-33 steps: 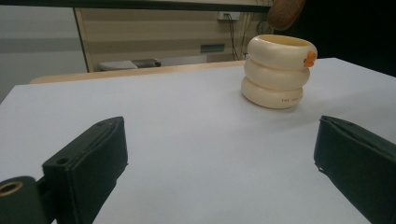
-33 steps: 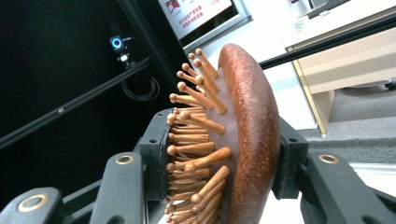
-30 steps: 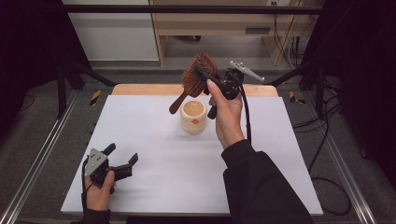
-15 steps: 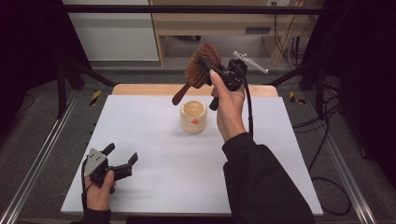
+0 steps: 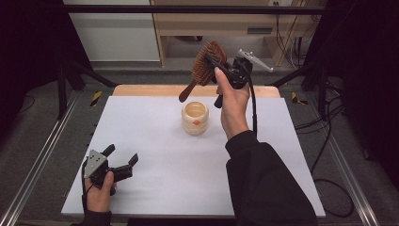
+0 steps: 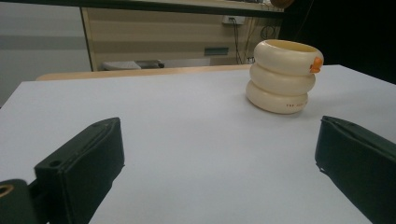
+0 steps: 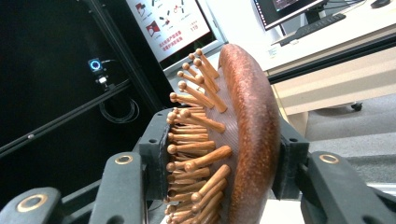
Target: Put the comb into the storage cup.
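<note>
A brown wooden hairbrush with wooden pins hangs in the air above the far part of the table, handle slanting down to the left. My right gripper is shut on its head; in the right gripper view the jaws press the pin side and the rounded back of the hairbrush. Below it a cream ribbed cup with a small orange mark stands upright on the white table. My left gripper rests open near the front left corner, the cup far ahead of its jaws.
A wooden strip runs along the table's far edge. Metal rails flank the table, and a wooden cabinet stands behind it. A black cable trails from the right gripper along the forearm.
The right hand has lifted the hairbrush a little higher and farther from the cup. The left gripper has stayed where it was.
</note>
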`<control>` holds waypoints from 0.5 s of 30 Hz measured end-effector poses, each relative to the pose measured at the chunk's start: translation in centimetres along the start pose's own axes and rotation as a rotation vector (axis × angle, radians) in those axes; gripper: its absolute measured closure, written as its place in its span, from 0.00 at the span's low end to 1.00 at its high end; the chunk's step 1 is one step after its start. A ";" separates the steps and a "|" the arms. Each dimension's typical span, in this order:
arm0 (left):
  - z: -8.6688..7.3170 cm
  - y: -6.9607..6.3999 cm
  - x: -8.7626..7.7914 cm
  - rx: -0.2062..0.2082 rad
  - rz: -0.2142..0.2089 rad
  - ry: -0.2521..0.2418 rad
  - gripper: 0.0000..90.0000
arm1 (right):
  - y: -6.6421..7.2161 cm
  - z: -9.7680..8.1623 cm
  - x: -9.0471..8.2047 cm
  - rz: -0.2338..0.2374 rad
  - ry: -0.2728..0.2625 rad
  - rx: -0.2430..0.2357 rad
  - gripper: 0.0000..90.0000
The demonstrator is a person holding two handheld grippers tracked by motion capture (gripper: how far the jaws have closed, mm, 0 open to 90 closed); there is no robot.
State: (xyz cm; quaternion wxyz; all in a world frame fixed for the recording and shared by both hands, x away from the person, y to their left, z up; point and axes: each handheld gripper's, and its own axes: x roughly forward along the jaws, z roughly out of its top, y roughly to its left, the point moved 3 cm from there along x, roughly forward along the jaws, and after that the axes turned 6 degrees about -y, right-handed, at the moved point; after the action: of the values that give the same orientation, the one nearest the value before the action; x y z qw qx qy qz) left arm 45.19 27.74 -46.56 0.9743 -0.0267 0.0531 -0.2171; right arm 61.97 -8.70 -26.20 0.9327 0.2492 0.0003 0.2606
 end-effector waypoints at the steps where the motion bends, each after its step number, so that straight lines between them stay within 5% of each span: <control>1: 0.0 0.1 0.0 -0.007 0.002 -0.001 0.01 | 0.0 0.0 0.0 0.001 0.002 -0.004 0.56; 15: -0.1 0.1 0.1 -0.013 0.004 0.001 0.01 | 0.0 -0.1 0.0 -0.001 0.002 -0.040 0.56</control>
State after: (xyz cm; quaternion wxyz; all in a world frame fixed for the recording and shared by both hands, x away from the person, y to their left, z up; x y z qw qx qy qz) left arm 45.30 27.82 -46.67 0.9745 -0.0328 0.0552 -0.2148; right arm 61.96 -8.68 -26.31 0.9377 0.2301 -0.0041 0.2605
